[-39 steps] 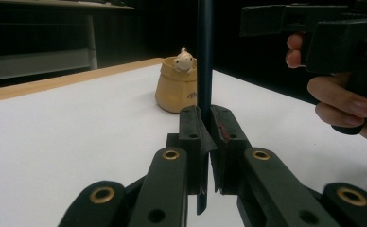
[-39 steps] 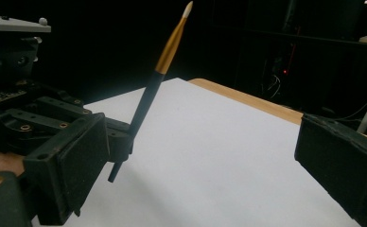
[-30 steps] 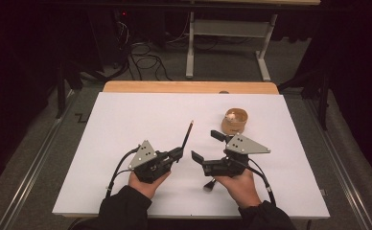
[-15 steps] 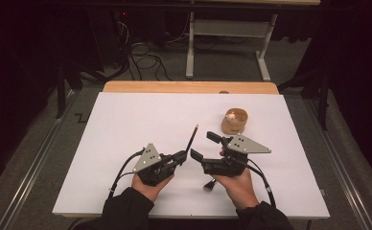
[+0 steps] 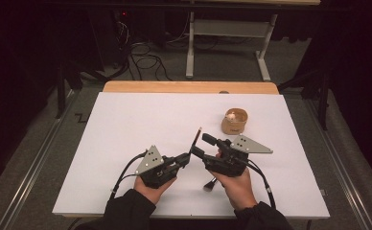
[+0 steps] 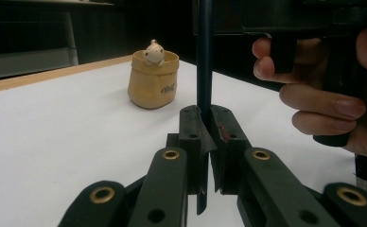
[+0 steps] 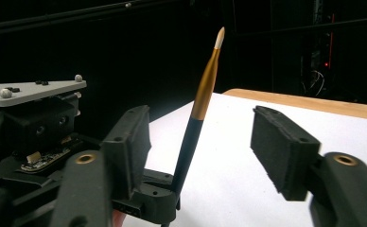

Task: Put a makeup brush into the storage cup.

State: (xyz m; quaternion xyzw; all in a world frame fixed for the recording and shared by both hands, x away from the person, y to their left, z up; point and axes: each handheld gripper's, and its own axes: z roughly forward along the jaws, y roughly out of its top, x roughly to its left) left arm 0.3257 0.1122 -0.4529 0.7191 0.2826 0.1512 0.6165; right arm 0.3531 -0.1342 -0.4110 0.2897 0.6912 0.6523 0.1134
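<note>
My left gripper (image 5: 186, 158) (image 6: 209, 127) is shut on the black handle of a thin brush (image 5: 195, 140) (image 6: 204, 56), near the handle's lower end. The brush (image 7: 203, 92) points up and away, with a gold ferrule and a pale tip. My right gripper (image 5: 202, 145) (image 7: 207, 142) is open right next to it, one jaw on each side of the handle without touching. In the right gripper view, the left gripper (image 7: 155, 201) sits just below and between those jaws. Both grippers hover over the near middle of the white table (image 5: 126, 124).
A tan sack-shaped pot (image 5: 235, 121) (image 6: 153, 80) with a small white figure in it stands beyond the right gripper. A second short brush (image 5: 209, 184) lies on the table beside the right hand. A wooden strip (image 5: 189, 87) edges the far side.
The left gripper has carried the brush to the right, close up to the right gripper. The brush now stands between the right gripper's open jaws.
</note>
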